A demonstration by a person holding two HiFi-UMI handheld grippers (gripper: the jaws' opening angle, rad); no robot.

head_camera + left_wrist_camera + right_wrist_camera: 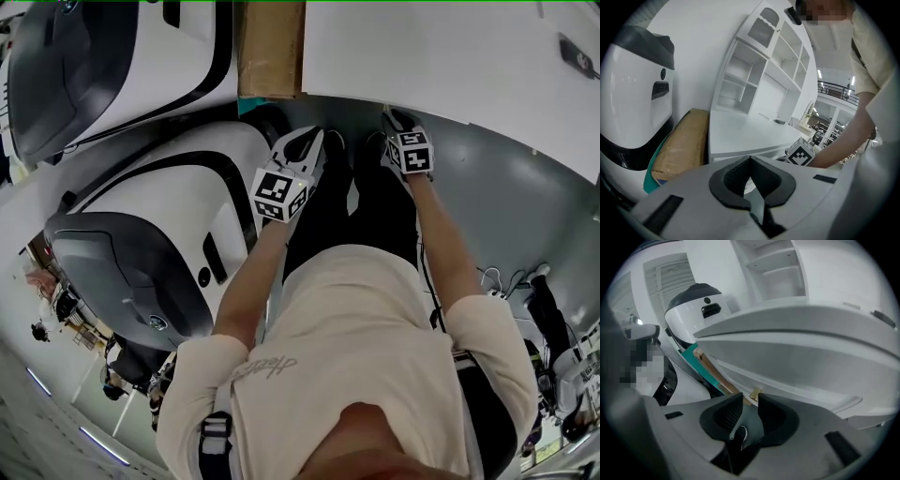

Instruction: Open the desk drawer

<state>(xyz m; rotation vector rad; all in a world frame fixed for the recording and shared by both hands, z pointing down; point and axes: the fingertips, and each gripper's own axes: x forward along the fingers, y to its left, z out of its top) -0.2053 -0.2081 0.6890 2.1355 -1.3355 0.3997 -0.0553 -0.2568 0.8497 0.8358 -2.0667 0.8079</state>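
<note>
White bench [422, 56] ahead of you. Your L gripper [750, 161]: jaws clenched, nothing betw. Your R gripper [750, 401]: jaws released, brass knob [755, 392] just past tips, not clamped. Drawer [797, 371] w/ that knob sits under bench top. Shelf unit [759, 79] further back.

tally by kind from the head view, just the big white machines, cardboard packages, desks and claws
white machines: 2
cardboard package: 1
desk: 1
claws: 2
total: 6
</note>
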